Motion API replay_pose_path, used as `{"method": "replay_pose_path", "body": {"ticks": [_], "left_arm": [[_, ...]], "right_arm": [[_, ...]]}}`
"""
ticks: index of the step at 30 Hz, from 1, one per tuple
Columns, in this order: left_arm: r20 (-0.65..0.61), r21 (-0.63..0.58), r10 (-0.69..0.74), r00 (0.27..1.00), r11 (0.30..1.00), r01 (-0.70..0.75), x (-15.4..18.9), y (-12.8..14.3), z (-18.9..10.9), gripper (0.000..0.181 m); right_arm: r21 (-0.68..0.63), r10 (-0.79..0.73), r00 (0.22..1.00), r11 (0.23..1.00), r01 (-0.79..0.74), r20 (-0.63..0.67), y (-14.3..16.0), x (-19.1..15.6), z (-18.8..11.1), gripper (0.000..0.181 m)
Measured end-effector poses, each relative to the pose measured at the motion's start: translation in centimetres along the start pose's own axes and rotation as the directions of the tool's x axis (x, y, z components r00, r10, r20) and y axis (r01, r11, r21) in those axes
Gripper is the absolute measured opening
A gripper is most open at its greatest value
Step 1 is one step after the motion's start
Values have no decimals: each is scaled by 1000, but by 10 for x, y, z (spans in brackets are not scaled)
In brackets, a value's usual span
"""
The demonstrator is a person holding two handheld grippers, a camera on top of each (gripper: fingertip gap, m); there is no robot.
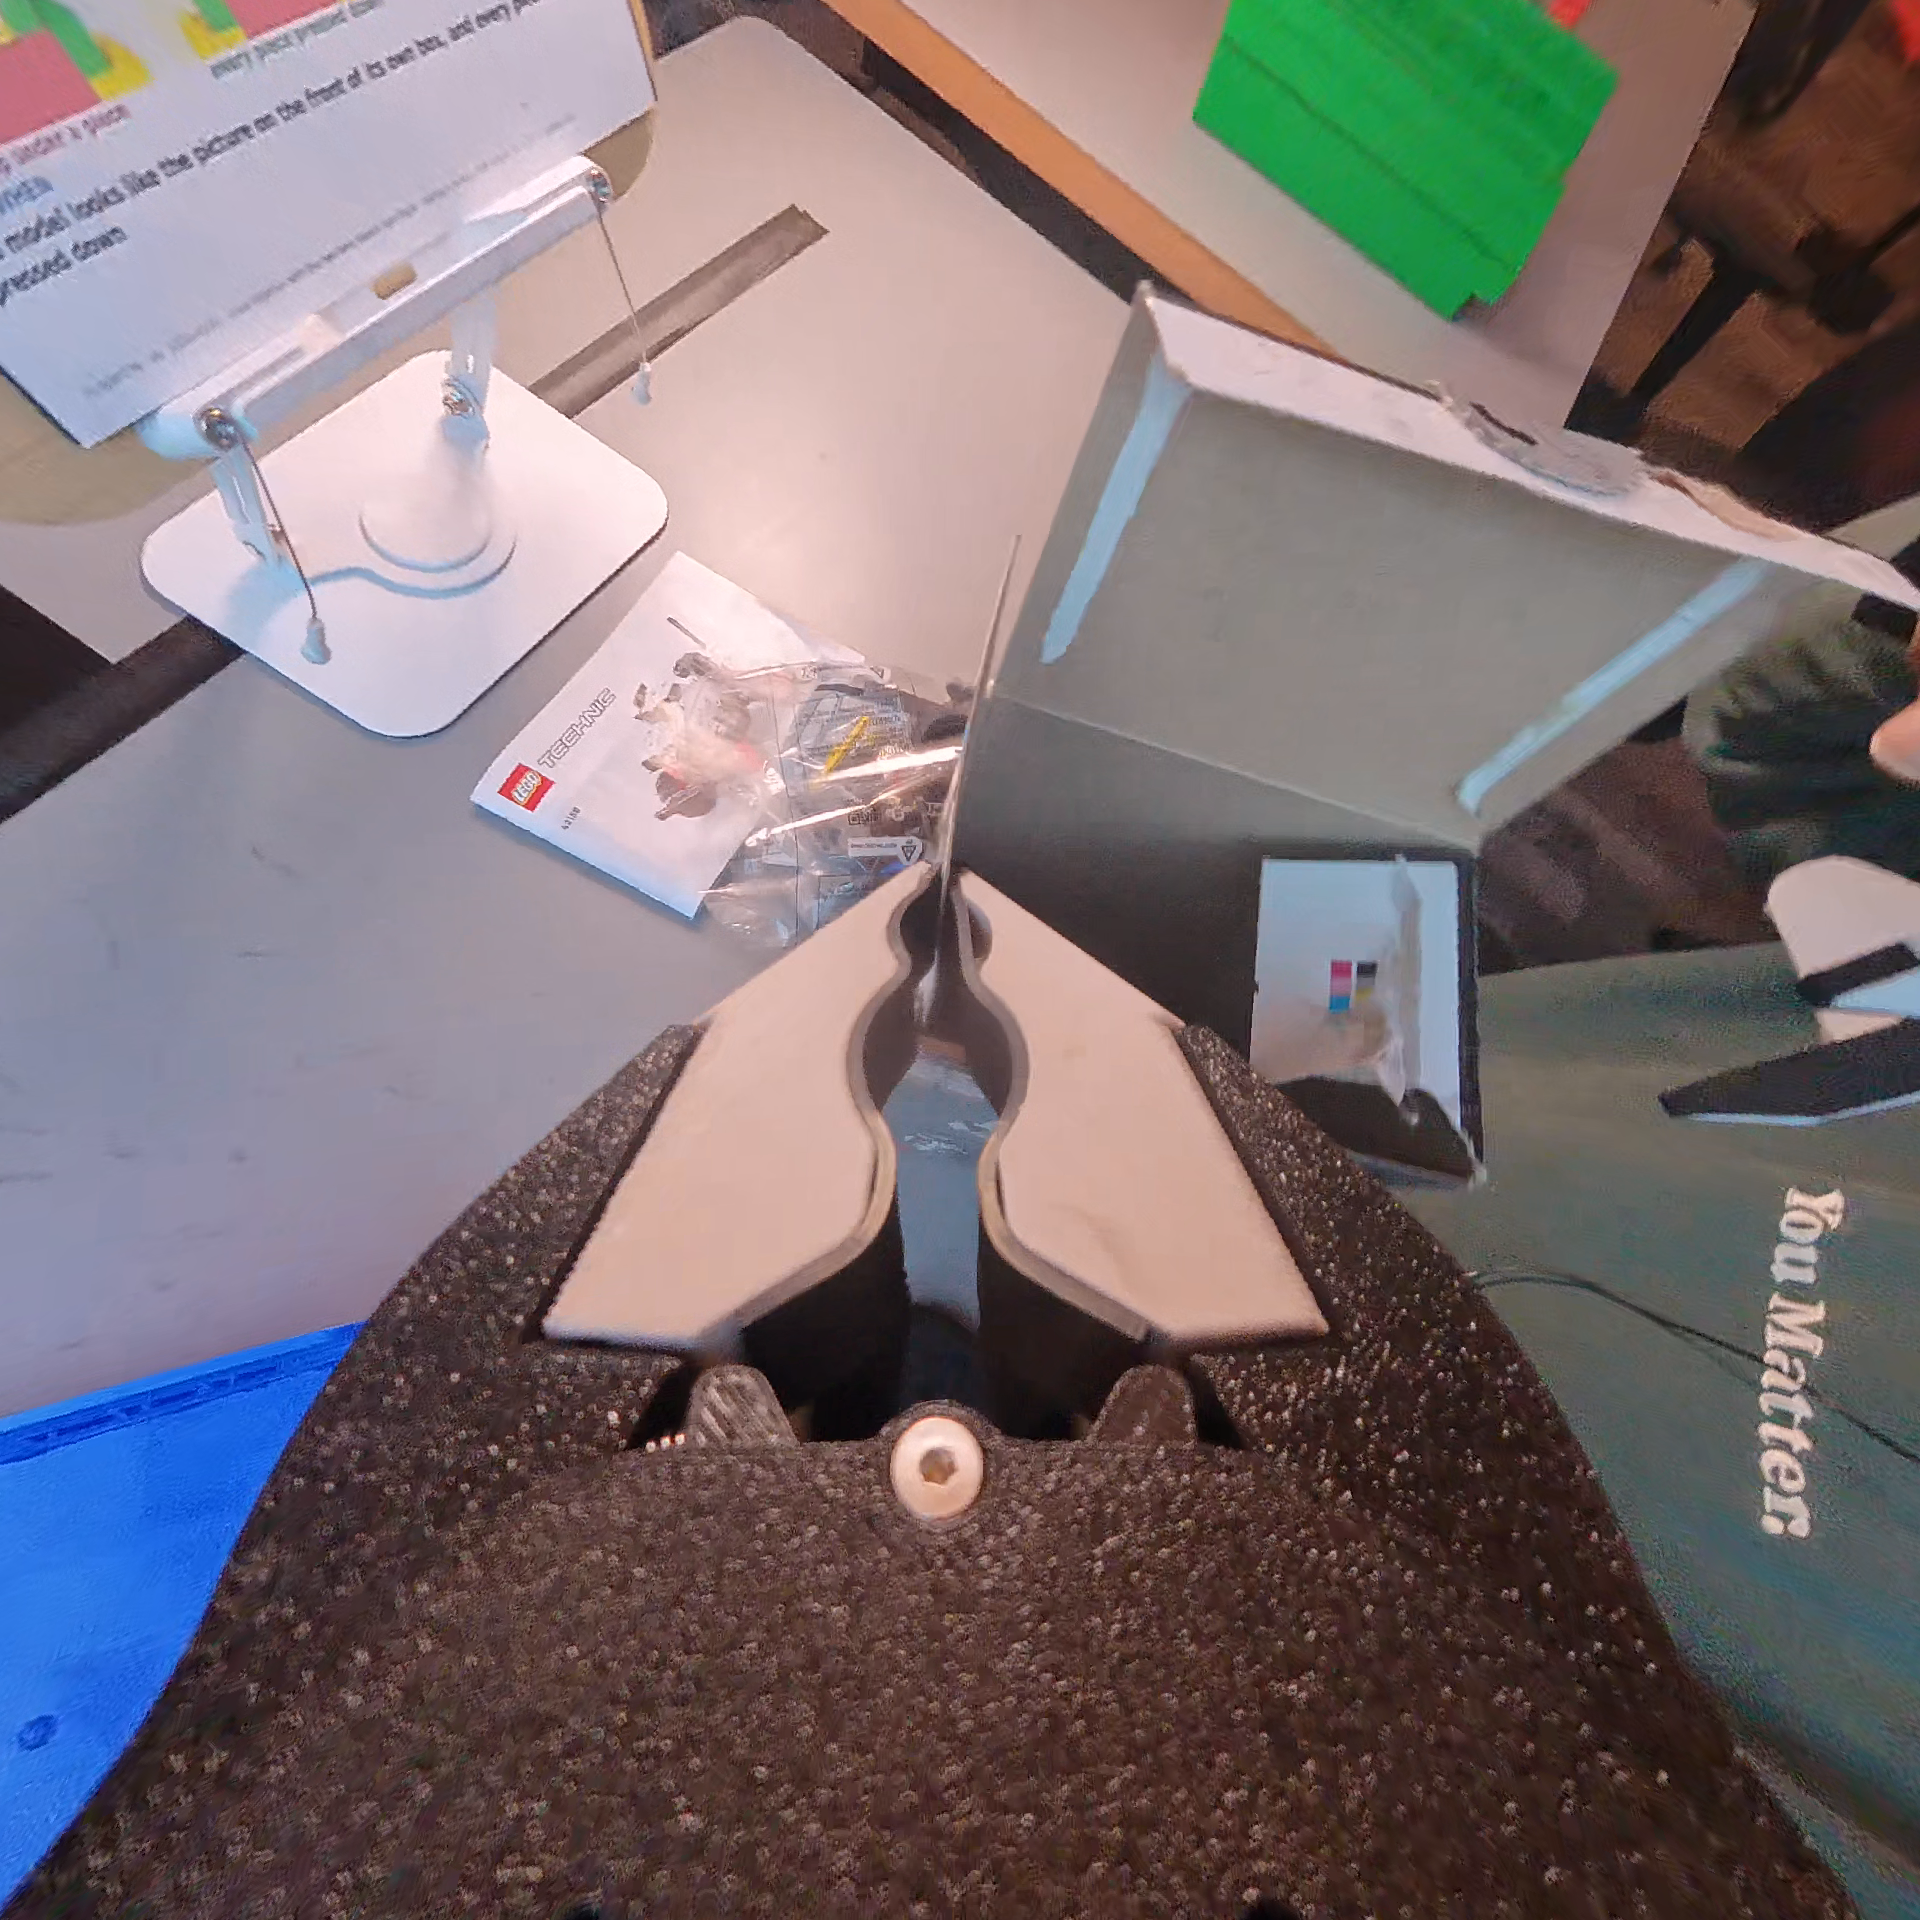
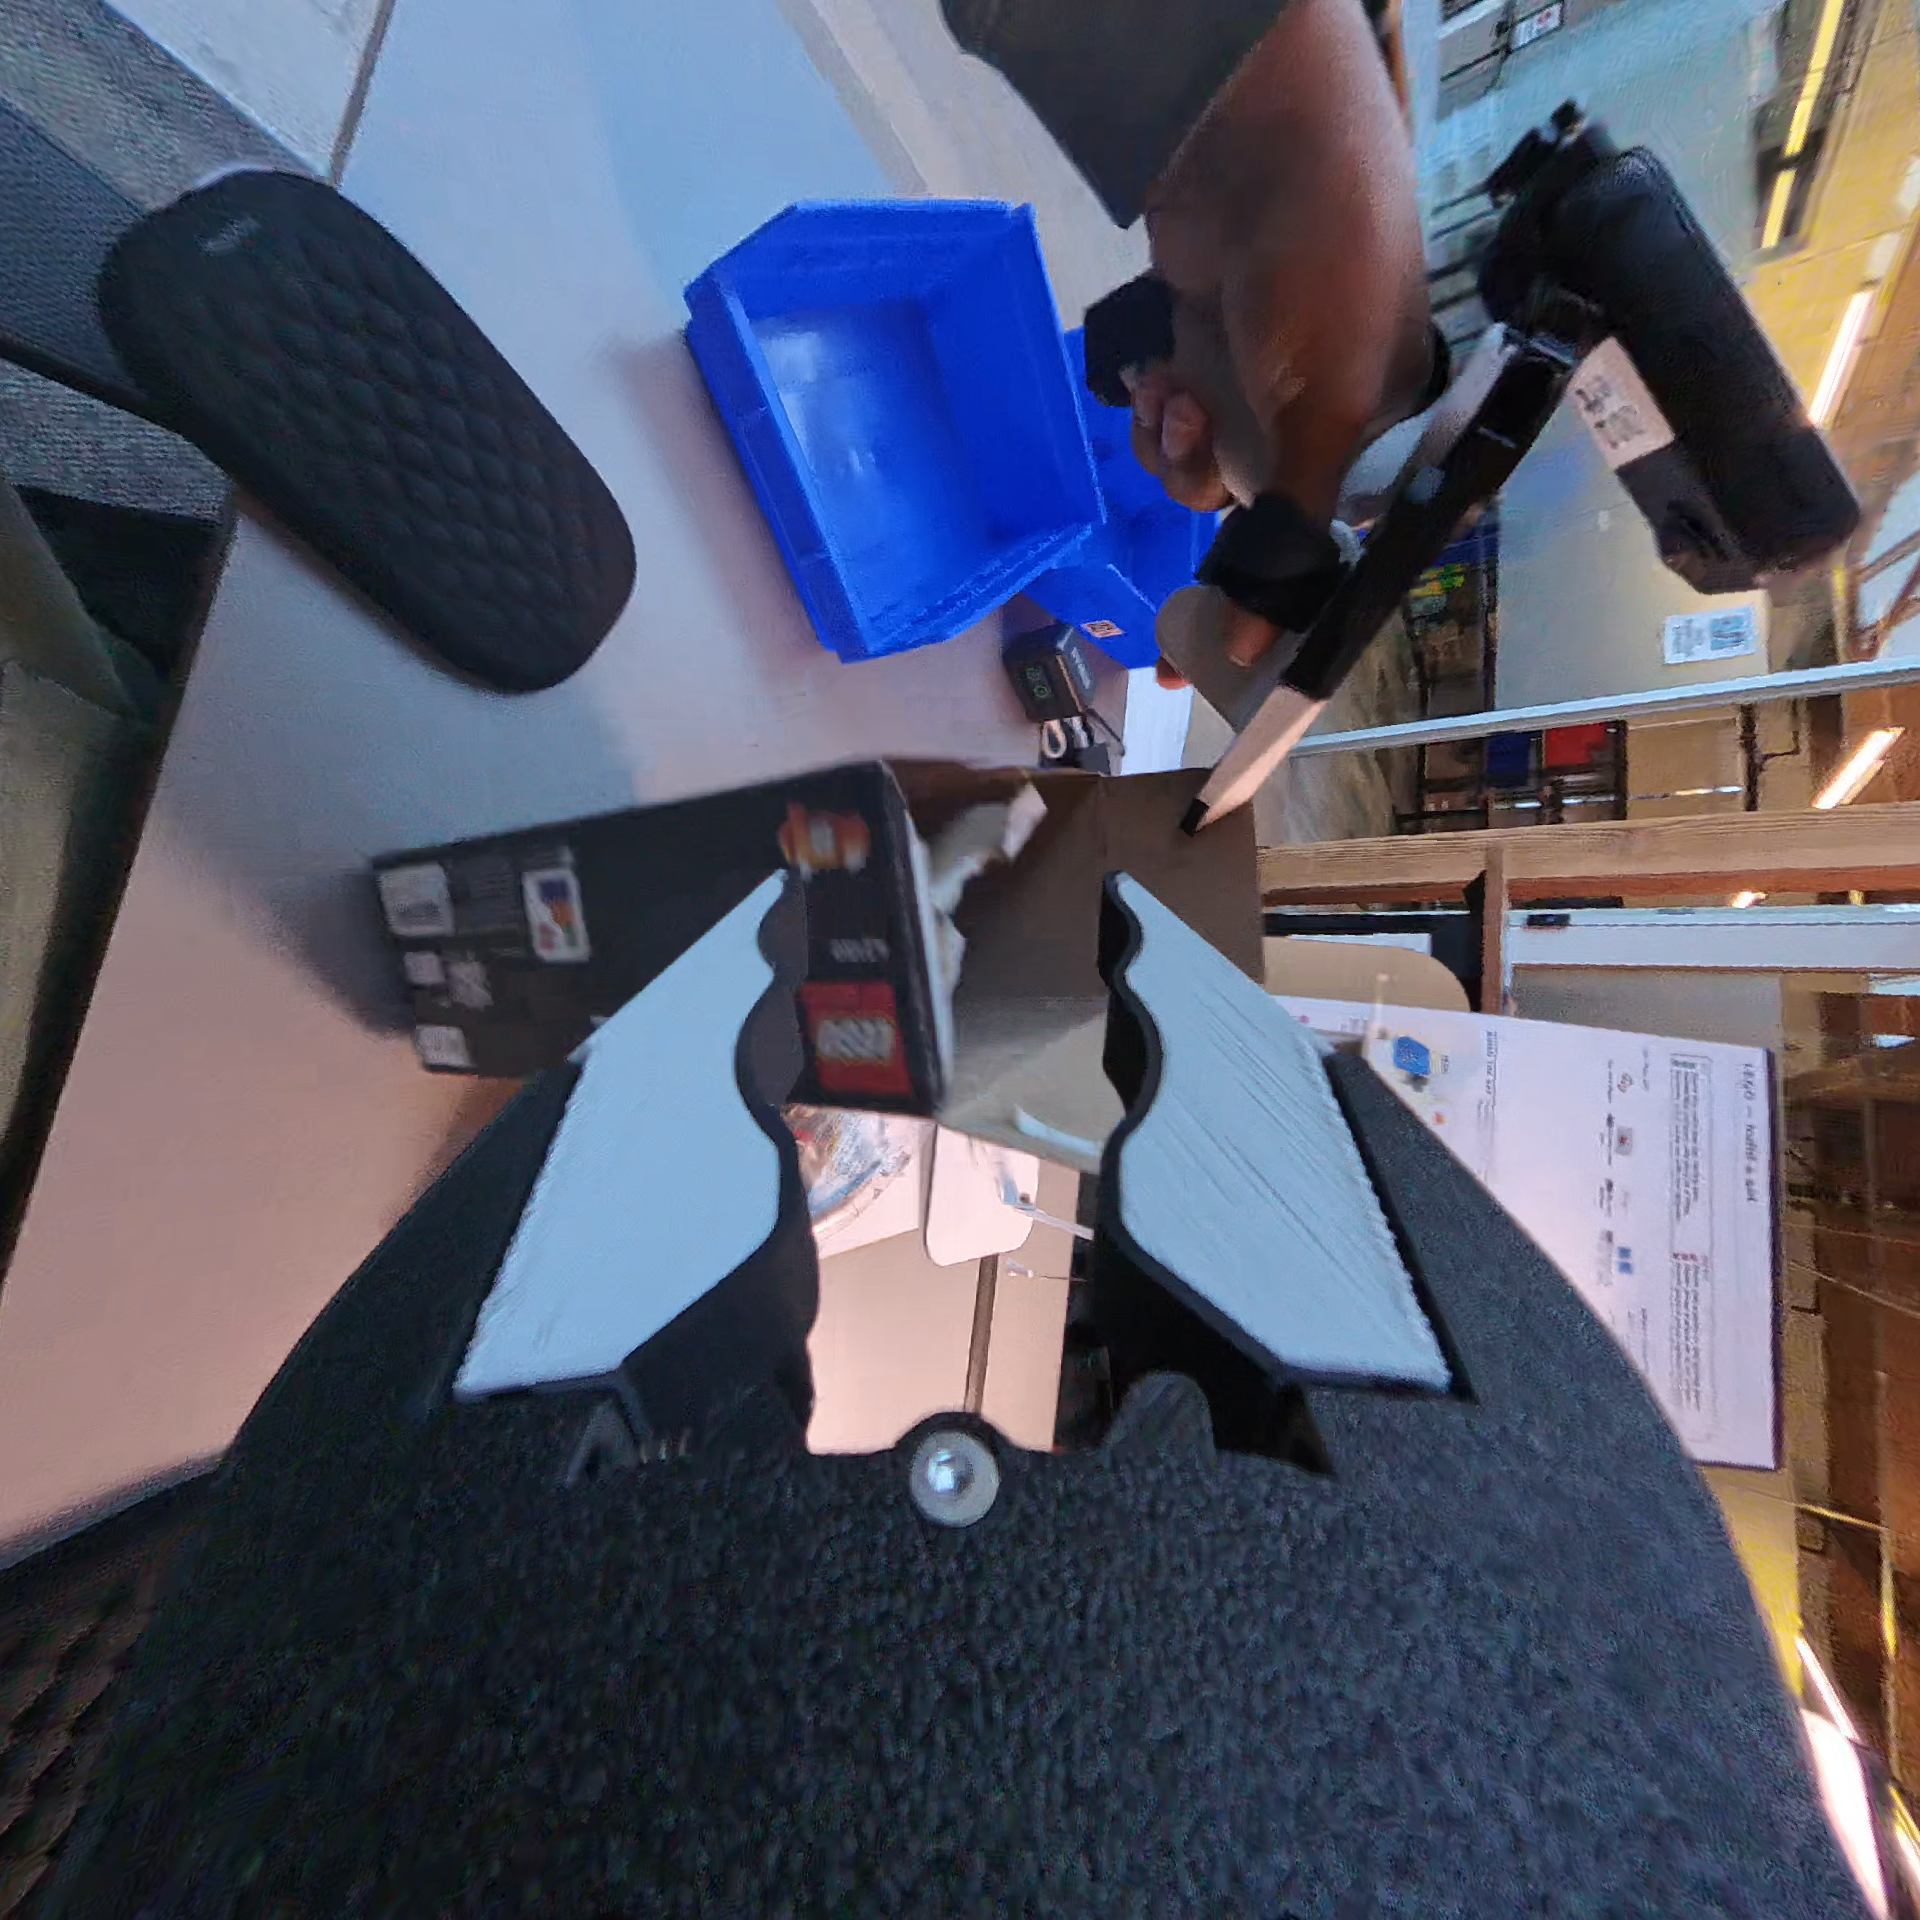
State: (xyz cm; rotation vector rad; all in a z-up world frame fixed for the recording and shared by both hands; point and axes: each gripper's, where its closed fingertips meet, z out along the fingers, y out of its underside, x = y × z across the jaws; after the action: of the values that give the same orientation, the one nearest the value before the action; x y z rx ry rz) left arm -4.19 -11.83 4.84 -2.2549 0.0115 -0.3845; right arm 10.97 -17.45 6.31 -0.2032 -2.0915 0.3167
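I count one opened black cardboard box (image 1: pixel 1299 665), one white instruction booklet (image 1: pixel 613 769), one clear plastic bag of small parts (image 1: pixel 831 790), one white metal sheet stand (image 1: pixel 416 551), two blue plastic bins (image 2: pixel 894 416), and one green plastic bin (image 1: pixel 1392 135).

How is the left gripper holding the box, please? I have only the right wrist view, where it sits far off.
Observer: The left gripper is shut on a thin flap of the cardboard box, which sits edge-on between its fingertips.
Operator: Thank you. Is anything inside the box?
Observer: The grey interior that the left wrist view shows looks empty.
Operator: What lies beside it?
Observer: A booklet and clear bags of small parts lie on the table, to the box's left in that view.
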Motion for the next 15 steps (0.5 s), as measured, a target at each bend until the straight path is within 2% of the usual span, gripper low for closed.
{"method": "replay_pose_path", "body": {"ticks": [4, 6, 9, 11, 13, 15], "left_arm": [[-54, 92, -96, 994, 991, 100, -13, 0, -4, 0], [-86, 119, -107, 991, 986, 117, -13, 4, -7, 0], [-142, 168, -111, 984, 976, 135, -5, 12, -13, 0], [-192, 216, -124, 973, 962, 165, -1, 18, -18, 0], [-266, 251, -145, 953, 944, 213, 1, 27, -20, 1], [-337, 297, -173, 925, 913, 279, -1, 38, -21, 3]], "right_arm": [[-111, -64, 992, 991, 76, 109, 1, -17, 26, 65], [-252, -88, 986, 960, 123, 143, 27, -14, 44, 78], [-329, -31, 980, 940, 95, 195, 56, -8, 59, 80], [-300, 25, 955, 952, 67, 294, 61, -20, 60, 73], [-269, 11, 926, 958, 98, 378, 67, -33, 56, 61], [-259, -48, 922, 953, 157, 383, 78, -33, 53, 52]]}}
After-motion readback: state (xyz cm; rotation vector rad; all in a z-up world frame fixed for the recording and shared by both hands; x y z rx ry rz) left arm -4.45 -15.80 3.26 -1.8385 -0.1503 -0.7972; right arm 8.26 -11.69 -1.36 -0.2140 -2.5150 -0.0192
